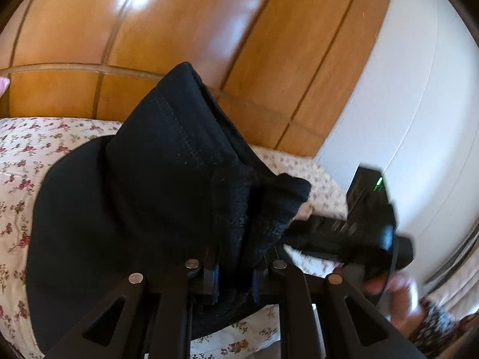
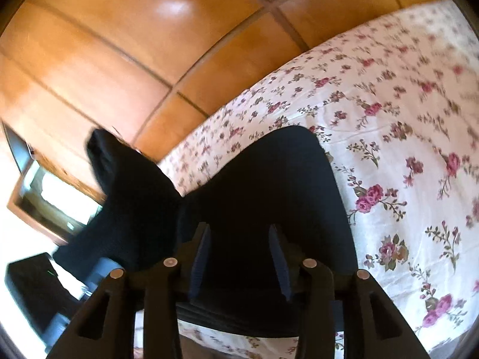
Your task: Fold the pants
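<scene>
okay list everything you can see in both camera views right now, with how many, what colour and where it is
pants: one pair, black, partly lifted above the bed, a bunch of fabric between the left gripper's fingers
bedsheet: one, white with pink and red flowers, spread under the pants
wooden panelling: several glossy orange-brown panels, behind the bed
wall: one, white, right of the panelling in the left wrist view
left gripper: one, black, shut on the pants
right gripper: one, black with blue pads, fingers apart with pants between them; whether it grips is unclear
person's hand: one, blurred, holding the right gripper's handle

Floral bed (image 2: 389, 137) — black pants (image 2: 269, 179) atop
</scene>
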A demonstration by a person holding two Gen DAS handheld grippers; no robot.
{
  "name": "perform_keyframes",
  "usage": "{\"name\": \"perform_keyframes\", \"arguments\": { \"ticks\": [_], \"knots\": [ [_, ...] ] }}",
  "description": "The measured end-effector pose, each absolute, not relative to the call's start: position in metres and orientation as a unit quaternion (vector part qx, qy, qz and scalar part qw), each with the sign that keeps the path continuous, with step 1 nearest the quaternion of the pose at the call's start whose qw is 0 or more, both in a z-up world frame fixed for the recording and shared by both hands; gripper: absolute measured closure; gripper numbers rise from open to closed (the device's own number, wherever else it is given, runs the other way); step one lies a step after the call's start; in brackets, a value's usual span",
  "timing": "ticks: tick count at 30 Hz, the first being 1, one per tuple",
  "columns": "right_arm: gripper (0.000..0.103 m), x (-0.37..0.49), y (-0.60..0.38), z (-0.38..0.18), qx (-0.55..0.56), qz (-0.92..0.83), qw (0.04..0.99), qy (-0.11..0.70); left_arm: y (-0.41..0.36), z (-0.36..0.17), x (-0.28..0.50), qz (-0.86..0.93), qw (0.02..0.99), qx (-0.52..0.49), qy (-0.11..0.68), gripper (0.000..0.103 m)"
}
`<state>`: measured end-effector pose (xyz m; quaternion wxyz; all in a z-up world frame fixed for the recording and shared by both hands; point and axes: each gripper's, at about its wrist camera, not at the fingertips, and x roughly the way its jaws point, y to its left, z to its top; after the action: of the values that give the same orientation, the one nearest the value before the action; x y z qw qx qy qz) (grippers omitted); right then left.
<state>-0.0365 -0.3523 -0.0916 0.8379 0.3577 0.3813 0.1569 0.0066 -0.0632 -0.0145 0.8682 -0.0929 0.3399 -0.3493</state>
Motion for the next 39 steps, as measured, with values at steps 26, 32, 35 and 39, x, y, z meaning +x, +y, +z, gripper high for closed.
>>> {"name": "perform_keyframes", "arguments": {
  "ticks": [26,32,35,39],
  "knots": [
    [0.038,-0.016,-0.327,-0.098,0.336,0.206,0.829,0.396,-0.024,0.006,-0.001,-0.286,0.915,-0.091,0.269,0.067],
    [0.077,-0.005,-0.295,-0.097,0.215,0.167,0.864,0.424,0.007,-0.037,0.040,-0.169,0.915,-0.081,0.358,0.069],
    [0.094,-0.015,-0.294,-0.081,0.180,0.157,0.886,0.398,0.017,-0.047,0.041,-0.156,0.913,-0.096,0.365,0.069],
    [0.102,-0.029,-0.311,-0.056,0.165,0.148,0.906,0.360,0.012,-0.044,0.040,-0.157,0.918,-0.074,0.357,0.069]
  ]
}}
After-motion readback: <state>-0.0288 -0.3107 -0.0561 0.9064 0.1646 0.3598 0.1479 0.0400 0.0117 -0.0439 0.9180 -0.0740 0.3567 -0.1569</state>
